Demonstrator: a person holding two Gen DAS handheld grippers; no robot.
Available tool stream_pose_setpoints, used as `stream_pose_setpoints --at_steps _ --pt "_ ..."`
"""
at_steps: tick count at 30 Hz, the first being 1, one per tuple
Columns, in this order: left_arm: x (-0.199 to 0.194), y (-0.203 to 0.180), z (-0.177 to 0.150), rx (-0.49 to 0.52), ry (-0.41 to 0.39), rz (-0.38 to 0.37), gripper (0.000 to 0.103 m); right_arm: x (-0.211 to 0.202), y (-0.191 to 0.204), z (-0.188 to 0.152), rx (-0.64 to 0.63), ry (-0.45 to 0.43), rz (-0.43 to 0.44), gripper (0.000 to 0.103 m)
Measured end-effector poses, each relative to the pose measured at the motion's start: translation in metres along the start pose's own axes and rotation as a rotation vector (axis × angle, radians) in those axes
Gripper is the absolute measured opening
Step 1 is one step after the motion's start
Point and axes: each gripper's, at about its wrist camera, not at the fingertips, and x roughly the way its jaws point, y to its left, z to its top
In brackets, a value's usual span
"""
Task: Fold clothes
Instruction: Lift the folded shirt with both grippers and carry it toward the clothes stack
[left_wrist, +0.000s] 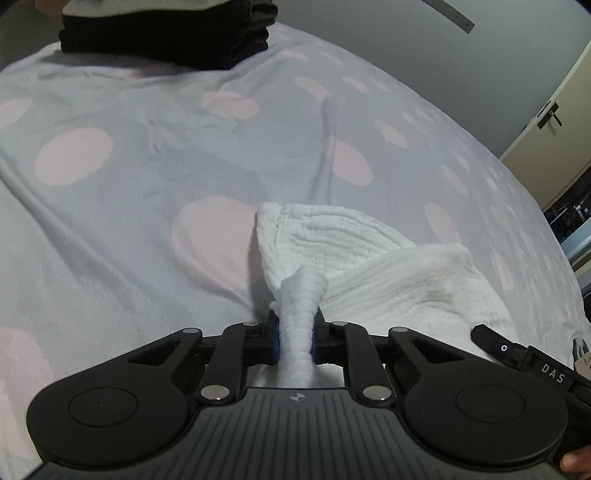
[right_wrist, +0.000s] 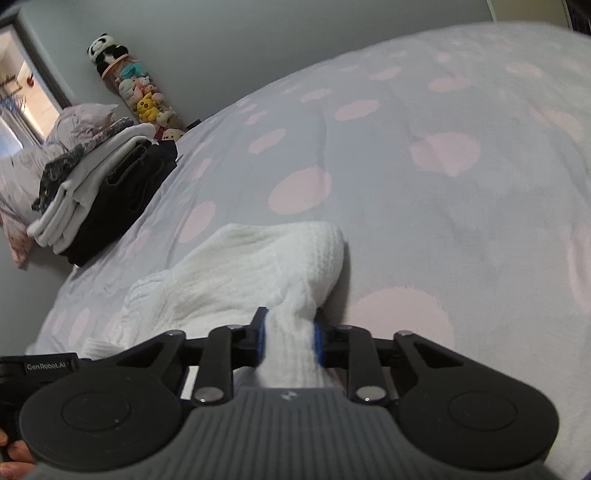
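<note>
A white crinkled muslin cloth with fine wavy ridges lies on the soft grey bedspread with large pale pink dots. The left gripper has its black jaws with blue pads closed narrow on a bunched, rope-like edge of this cloth. The right gripper pinches another gathered edge of it in the same way. Further away on the bed stands a stack of folded black and light grey clothes.
</note>
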Motion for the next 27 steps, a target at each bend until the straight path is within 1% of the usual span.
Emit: stream_pose_setpoints --at_steps 3,5,9,12,16,21,27 --pt "-0.01 0.0 0.001 -0.009 -0.034 -0.004 0.015 -0.015 0.018 0.0 -0.079 -0.057 -0.041 0.021" --pt "-0.023 -0.003 0.001 -0.006 -0.071 -0.02 0.015 -0.029 0.033 0.0 -0.134 -0.104 -0.064 0.02" --pt "-0.058 -0.009 -0.002 0.017 -0.168 -0.045 0.015 -0.062 0.063 -0.001 -0.245 -0.194 -0.101 0.019" --pt "-0.086 -0.009 -0.002 0.017 -0.25 -0.067 0.015 -0.089 0.08 0.002 -0.273 -0.249 -0.102 0.018" --pt "-0.13 -0.006 0.004 0.0 -0.373 -0.104 0.015 -0.123 0.106 0.01 -0.33 -0.331 -0.078 0.018" --pt "-0.184 0.005 0.018 -0.013 -0.494 -0.112 0.015 -0.156 0.145 0.019 -0.382 -0.405 -0.017 0.017" --pt "-0.248 0.031 0.04 -0.004 -0.628 -0.046 0.015 -0.175 0.201 0.025 -0.423 -0.457 0.097 0.017"
